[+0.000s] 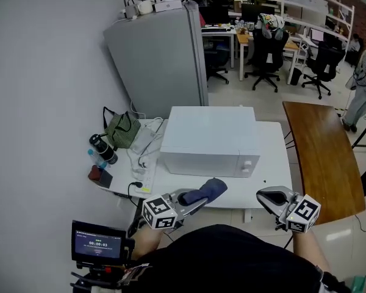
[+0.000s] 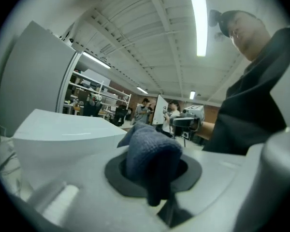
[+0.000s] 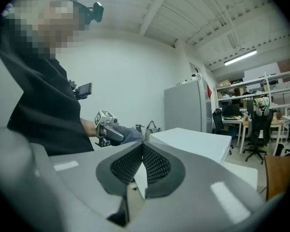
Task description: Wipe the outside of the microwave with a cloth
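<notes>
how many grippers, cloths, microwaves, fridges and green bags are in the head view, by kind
grippers: 2, the left gripper and the right gripper
cloth: 1, clamped in the left gripper
microwave: 1
fridge: 1
green bag: 1
total: 6

black top (image 1: 232, 255) | grey left tongs (image 1: 200, 201) | right tongs (image 1: 262, 195) | black-white marker cubes (image 1: 159, 213)
</notes>
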`<action>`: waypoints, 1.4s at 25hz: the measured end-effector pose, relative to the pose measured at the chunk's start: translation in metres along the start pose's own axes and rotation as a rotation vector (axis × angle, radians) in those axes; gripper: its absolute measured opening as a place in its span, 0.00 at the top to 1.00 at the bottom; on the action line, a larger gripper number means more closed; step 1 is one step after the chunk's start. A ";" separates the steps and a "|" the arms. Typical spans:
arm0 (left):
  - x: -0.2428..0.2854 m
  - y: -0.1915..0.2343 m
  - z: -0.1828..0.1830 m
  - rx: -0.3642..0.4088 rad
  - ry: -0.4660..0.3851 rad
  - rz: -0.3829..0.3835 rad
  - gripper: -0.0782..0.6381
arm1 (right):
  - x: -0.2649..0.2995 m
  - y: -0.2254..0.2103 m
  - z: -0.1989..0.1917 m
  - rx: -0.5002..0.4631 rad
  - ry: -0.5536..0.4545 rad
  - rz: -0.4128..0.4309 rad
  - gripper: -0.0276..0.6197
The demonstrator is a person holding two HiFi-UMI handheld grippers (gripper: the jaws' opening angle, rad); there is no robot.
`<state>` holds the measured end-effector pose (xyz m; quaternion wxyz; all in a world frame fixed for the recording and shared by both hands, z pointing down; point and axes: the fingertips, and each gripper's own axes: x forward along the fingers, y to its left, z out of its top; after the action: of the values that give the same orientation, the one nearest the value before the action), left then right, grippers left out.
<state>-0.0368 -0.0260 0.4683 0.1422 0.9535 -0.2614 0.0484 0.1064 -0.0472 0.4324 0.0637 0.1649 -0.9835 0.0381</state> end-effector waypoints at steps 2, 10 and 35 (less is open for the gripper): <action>0.002 0.028 0.014 0.020 0.021 0.068 0.81 | -0.007 -0.024 0.004 0.001 -0.007 -0.012 0.95; -0.042 0.159 0.065 0.127 0.016 0.212 0.81 | 0.038 -0.059 -0.005 0.028 -0.004 -0.064 0.95; -0.031 0.499 0.034 0.299 0.775 0.321 0.81 | 0.095 -0.168 0.025 0.023 0.050 -0.242 0.95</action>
<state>-0.3181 -0.4315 0.5537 0.0809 0.8224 -0.3234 0.4610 0.0695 -0.2387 0.4300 0.0903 0.2820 -0.9541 0.0453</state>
